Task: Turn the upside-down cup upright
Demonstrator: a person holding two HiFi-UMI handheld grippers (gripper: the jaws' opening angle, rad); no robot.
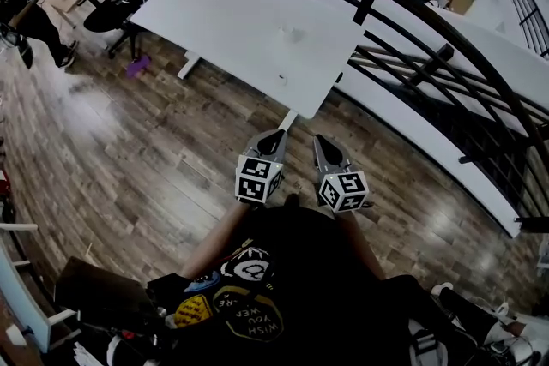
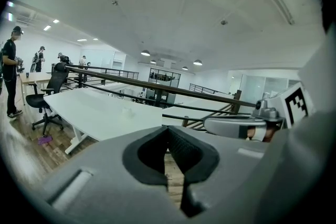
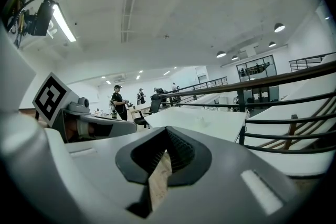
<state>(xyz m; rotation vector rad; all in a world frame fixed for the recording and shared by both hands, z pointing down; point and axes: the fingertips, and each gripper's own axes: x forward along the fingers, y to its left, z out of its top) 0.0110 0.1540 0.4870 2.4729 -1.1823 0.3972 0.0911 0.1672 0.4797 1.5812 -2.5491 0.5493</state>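
A small clear cup point(image 1: 292, 34) stands on the white table point(image 1: 223, 13), far ahead of both grippers; it is too small to tell which way up it is. It shows faintly in the left gripper view point(image 2: 127, 111) and the right gripper view point(image 3: 202, 121). My left gripper point(image 1: 276, 136) and right gripper point(image 1: 321, 142) hang side by side over the wooden floor, short of the table's near corner. In their own views the left gripper point(image 2: 168, 131) and the right gripper point(image 3: 167, 137) each have jaws shut with nothing between them.
A black railing point(image 1: 403, 13) curves along the table's right side. A black office chair point(image 1: 116, 9) and a purple object point(image 1: 137, 64) on the floor sit left of the table. People stand at the far left point(image 1: 26, 21). A tiny dark speck point(image 1: 281, 79) lies near the table's edge.
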